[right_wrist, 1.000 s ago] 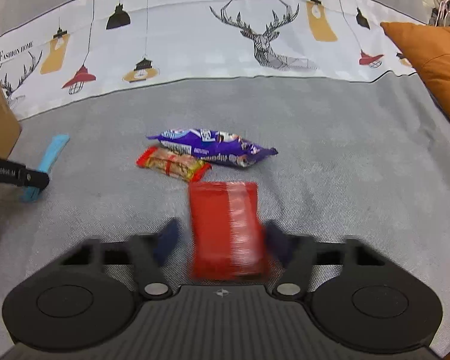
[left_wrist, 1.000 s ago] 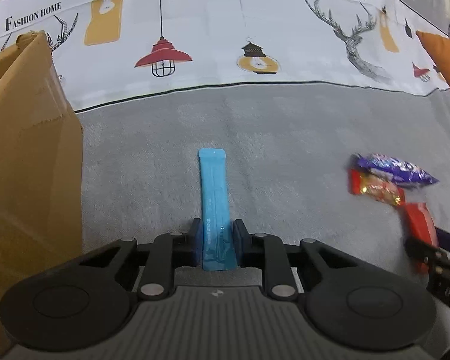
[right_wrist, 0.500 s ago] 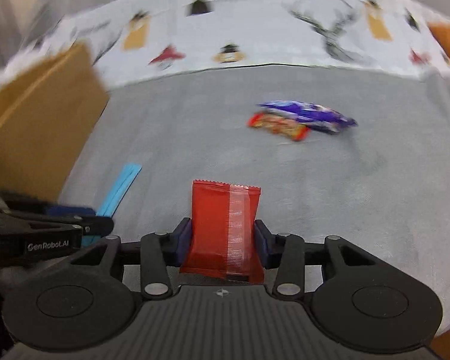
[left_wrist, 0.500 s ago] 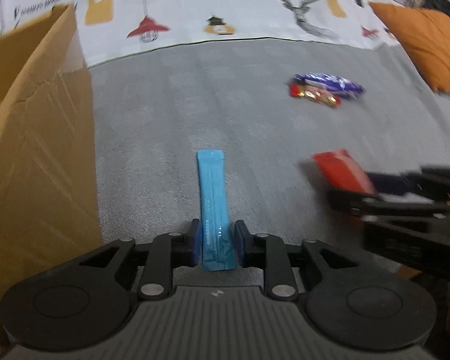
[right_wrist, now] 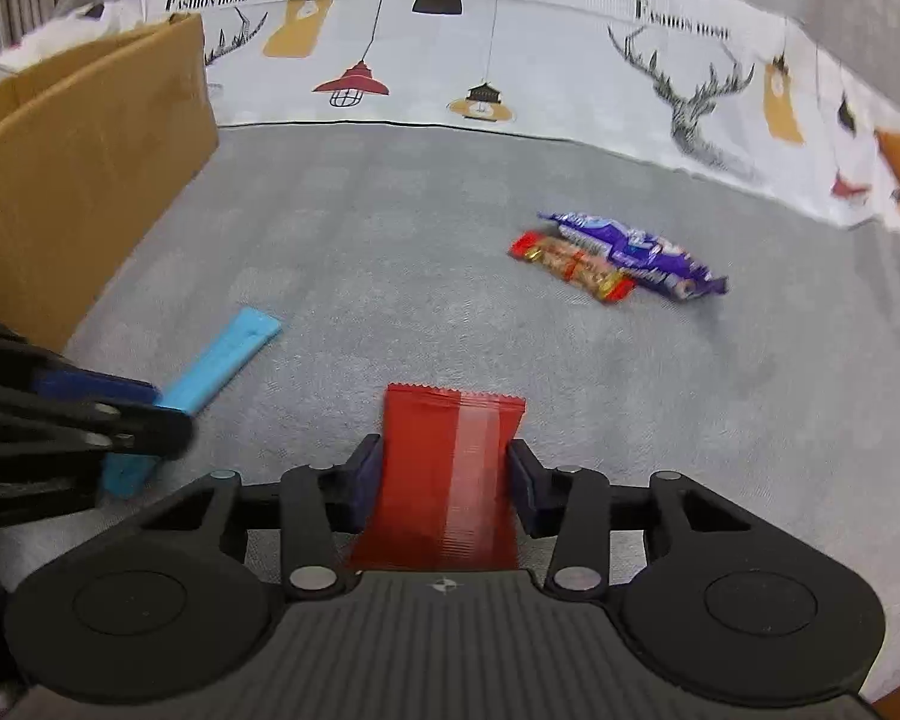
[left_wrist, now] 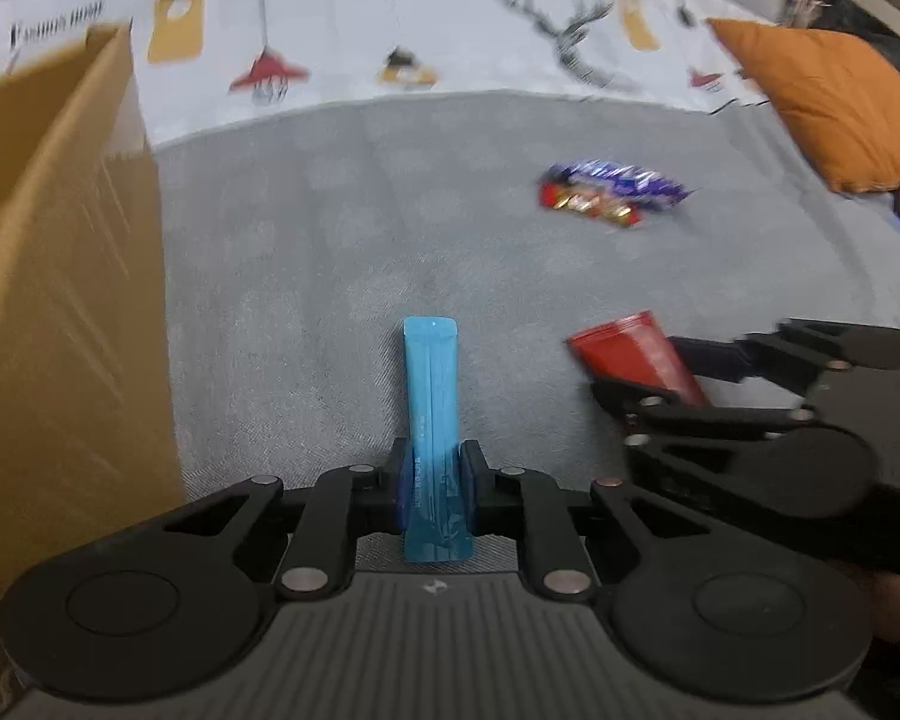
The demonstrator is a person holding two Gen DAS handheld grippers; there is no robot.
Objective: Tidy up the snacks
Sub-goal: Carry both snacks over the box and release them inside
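Swung leftward over the last second: cardboard box now filling the left edge of the left view and entering the upper left of the right view, where a second ago only a sliver showed. Two loose snacks pushed off toward the right of both frames in consequence.

Left gripper clamped on a blue stick packet, fingers pinching its lower end, packet pointing straight ahead at frame centre. Right gripper closed on a red wrapper, blurred and barely seated a second ago, now sharp and squarely held. Seen in the left view low on the right, close beside the blue packet.

Likely meaning: both pickups done, both loads heading for the box, drop-off not yet made.

Left behind on the grey fabric surface: a purple packet and a red-ended bar, touching side by side, right of centre, well apart from the box.

Behind the surface, a white cloth printed with lamps, antlered deer and the words "Fashion Home". Orange cushion at upper right of the left view. Some motion blur there.
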